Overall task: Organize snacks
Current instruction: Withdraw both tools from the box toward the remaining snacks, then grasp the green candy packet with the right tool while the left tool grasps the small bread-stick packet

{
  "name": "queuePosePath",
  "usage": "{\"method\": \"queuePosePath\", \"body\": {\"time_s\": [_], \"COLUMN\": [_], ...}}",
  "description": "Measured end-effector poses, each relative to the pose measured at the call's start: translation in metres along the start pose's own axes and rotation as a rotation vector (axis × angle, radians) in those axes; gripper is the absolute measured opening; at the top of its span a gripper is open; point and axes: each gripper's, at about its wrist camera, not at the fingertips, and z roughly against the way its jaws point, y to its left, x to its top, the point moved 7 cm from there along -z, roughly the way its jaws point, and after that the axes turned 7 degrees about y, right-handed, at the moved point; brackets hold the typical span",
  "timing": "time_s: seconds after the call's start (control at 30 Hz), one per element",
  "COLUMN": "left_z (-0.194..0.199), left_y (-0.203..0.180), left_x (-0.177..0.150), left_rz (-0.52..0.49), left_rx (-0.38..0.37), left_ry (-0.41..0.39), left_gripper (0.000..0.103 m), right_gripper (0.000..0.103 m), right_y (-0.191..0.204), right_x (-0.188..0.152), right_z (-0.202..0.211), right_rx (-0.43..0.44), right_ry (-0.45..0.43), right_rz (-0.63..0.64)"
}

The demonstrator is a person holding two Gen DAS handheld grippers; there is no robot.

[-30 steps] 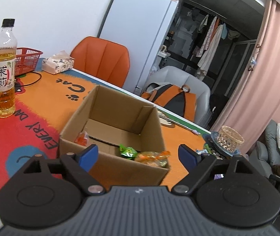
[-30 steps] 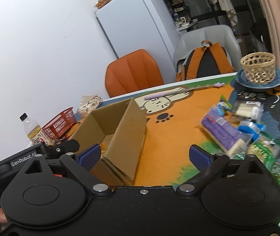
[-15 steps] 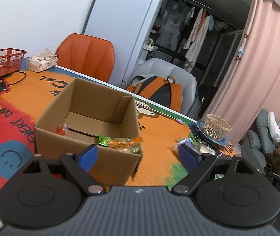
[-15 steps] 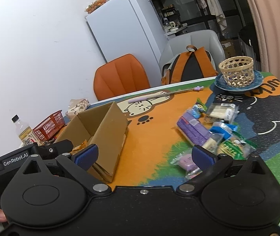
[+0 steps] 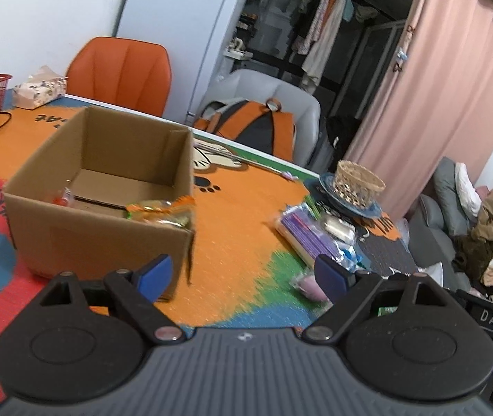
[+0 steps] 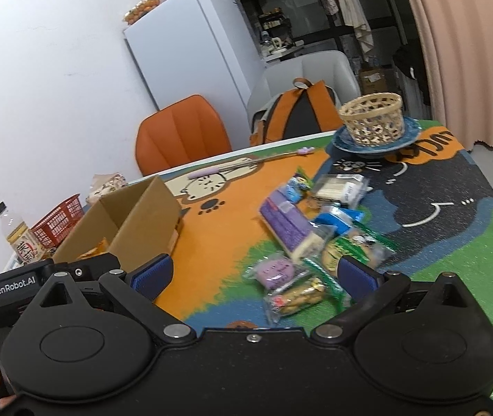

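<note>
While both tools hang above the patterned worktop (image 6: 212, 242), we see the left hand-held gripper (image 5: 243, 274) with its blue pads spread wide and nothing between them. The open cardboard box (image 5: 101, 208) sits just beyond its left pad, to the left, with an orange-and-green wrapped snack (image 5: 159, 209) lying against the near right corner inside and a small red item at the near left, too blurred for us to name.

The right hand-held gripper (image 6: 253, 275) is likewise spread and empty. The loose snacks lie straight ahead of it and slightly right: a clear packet of biscuits (image 6: 296, 300) lies nearest, between the two pads in the picture but on the worktop beyond them, its long axis running left to right with a slight upward tilt to the right. A purple round-faced packet (image 6: 276, 270) lies just beyond, touching it. The long purple snack box (image 6: 288, 225) lies farther off, its long axis running from far left to near right, with its pale end pointing toward the right pad. A green packet (image 6: 354, 246) and blue packets (image 6: 336, 218) crowd beside it.

The woven basket (image 6: 371, 118) stands on a blue plate (image 6: 350, 145) at the far right, well apart from the box.
</note>
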Motion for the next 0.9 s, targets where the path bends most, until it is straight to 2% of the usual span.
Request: {"method": "queuePosePath", "body": {"time_s": [0.33,0.4,0.47,0.53,0.9], "left_z": [-0.021,-0.026,-0.032,-0.037,-0.062], "left_y": [-0.015,-0.017,-0.02,-0.024,-0.047], "left_x": [-0.011,-0.014,-0.018,-0.022,-0.033], "left_rz": [-0.035,-0.035,-0.04,-0.045,-0.071], "left_rx": [-0.011,-0.013,-0.022,-0.029,-0.055], "left_ry": [0.047,0.058,0.073,0.085,0.116], "left_gripper": [0.093,0.093,0.093,0.093,0.092], "right_gripper": [0.102,0.1,0.091,0.086,0.085], "right_y": [-0.034,-0.04,-0.047,-0.052,-0.073], "right_x": [-0.013,-0.016,-0.02,-0.022,-0.018], "right_z": [-0.002,-0.005,-0.009,-0.012,-0.027], "right_rx": [-0.062,-0.074,-0.078,-0.083,-0.102], "right_ry": [0.014,0.028,0.044,0.056,0.049], "right_rz": [-0.039,-0.042,-0.049,-0.057,-0.104]}}
